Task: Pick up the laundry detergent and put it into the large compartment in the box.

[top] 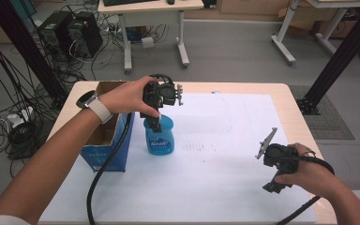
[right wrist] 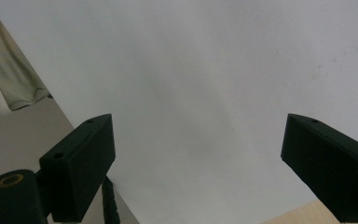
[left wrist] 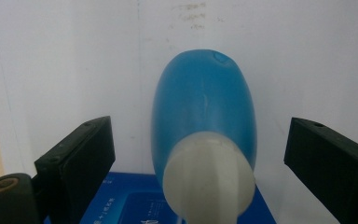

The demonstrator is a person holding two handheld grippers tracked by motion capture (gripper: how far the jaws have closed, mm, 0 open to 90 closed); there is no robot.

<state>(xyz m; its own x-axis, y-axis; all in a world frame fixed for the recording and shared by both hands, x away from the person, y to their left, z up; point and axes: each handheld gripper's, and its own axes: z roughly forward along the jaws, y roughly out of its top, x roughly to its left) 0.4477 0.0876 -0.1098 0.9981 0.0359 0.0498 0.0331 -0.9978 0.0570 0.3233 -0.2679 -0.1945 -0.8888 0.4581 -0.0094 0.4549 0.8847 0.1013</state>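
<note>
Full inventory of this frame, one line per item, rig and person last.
blue bottle: 1, translucent blue with white cap, upright on the white sheet beside the box, between the open left jaws, untouched.
cardboard box: 1, blue outside, brown inside, open top, left side of the table.
white sheet: 1, white, covers most of the tabletop.
table: 1, light wood, edges show around the sheet.
desks: 2, white legs, on the floor behind.
computer towers: 2, black, floor at far left, among cables.
left gripper: 1, black, over the bottle, jaws open.
right gripper: 1, black, near right table edge, jaws open, nothing between.
wristwatch: 1, white strap, left wrist.
</note>
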